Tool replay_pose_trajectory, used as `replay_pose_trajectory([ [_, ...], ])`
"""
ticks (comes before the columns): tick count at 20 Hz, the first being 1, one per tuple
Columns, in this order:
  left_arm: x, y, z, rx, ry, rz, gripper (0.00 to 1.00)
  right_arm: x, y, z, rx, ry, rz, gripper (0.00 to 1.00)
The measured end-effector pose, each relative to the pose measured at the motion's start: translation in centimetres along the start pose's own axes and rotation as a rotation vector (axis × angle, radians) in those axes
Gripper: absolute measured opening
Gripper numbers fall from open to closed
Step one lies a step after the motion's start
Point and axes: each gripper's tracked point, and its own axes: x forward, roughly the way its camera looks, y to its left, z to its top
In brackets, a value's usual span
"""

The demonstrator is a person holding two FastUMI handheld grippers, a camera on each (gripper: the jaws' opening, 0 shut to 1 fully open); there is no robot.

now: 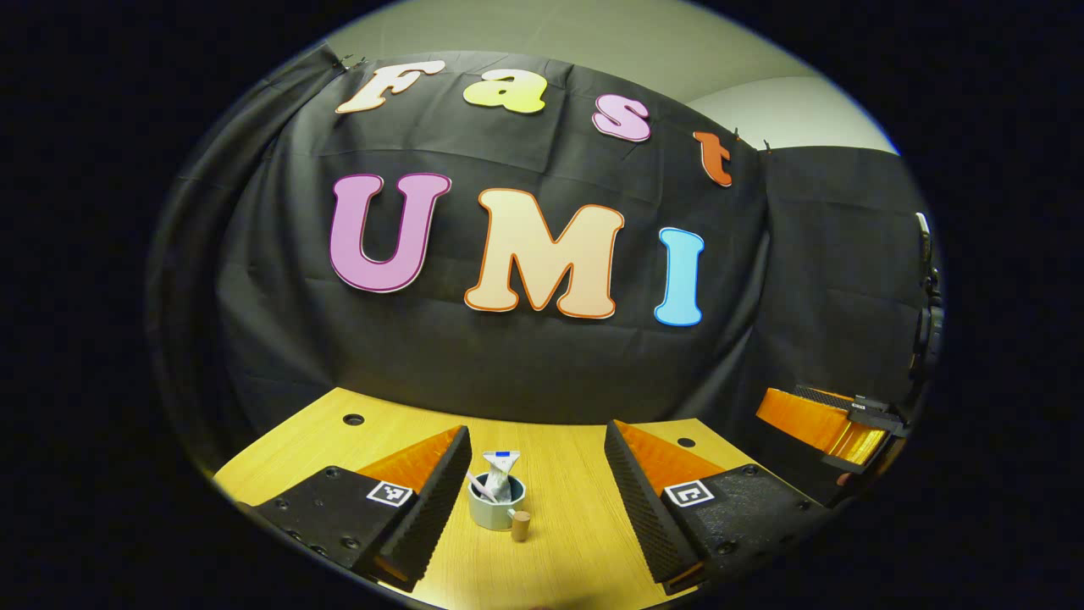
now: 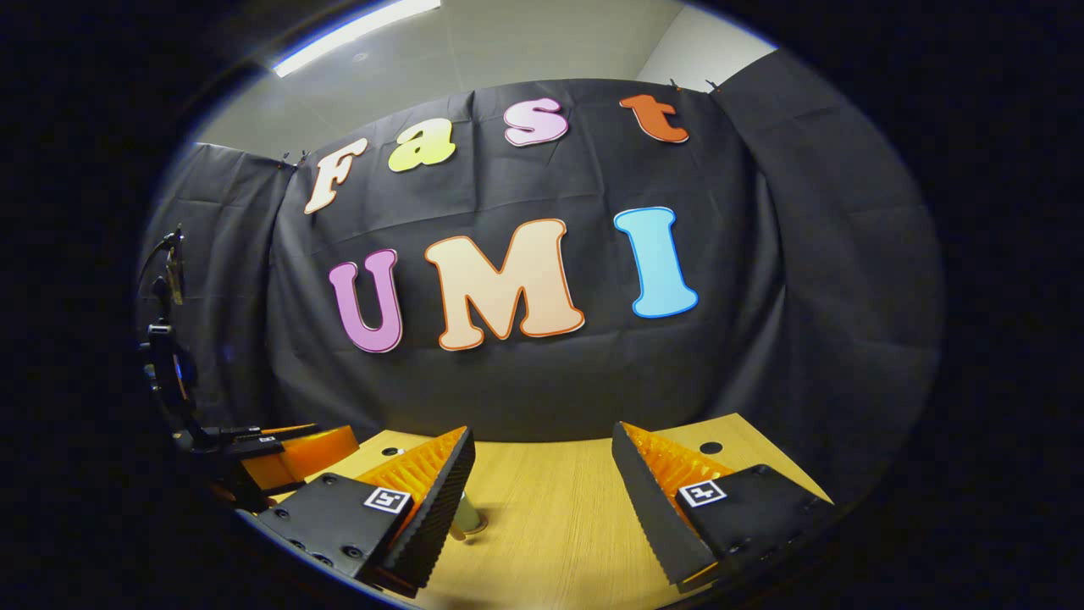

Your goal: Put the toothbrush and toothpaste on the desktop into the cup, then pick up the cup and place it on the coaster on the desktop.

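Cup upright on worktop, toothbrush and toothpaste inside. Left tongs spread wide either side of cup; right tongs gaping, holding nothing.

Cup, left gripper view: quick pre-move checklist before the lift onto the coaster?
1. Toothpaste in the cup: ok, the tube stands up out of it.
2. Toothbrush in the cup: ok, a white stick leans on the rim beside the tube.
3. Cup upright on the desktop: ok.
4. Left gripper ready: ok, fingers wide apart, the cup between them and farther off, untouched.
5. Right gripper free: ok, open, nothing held.
6. Coaster position: cannot tell. A small brown cylinder stands against the cup; what it is, is unclear.
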Motion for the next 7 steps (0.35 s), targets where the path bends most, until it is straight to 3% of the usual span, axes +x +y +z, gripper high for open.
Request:
replay_pose_trajectory([
  [7, -0.7, 0.8, 1.3, 0.008, -0.033, 0.022, 0.92, -0.8, -0.2, 0.2, -0.008, -0.026, 0.028, 0.99],
])
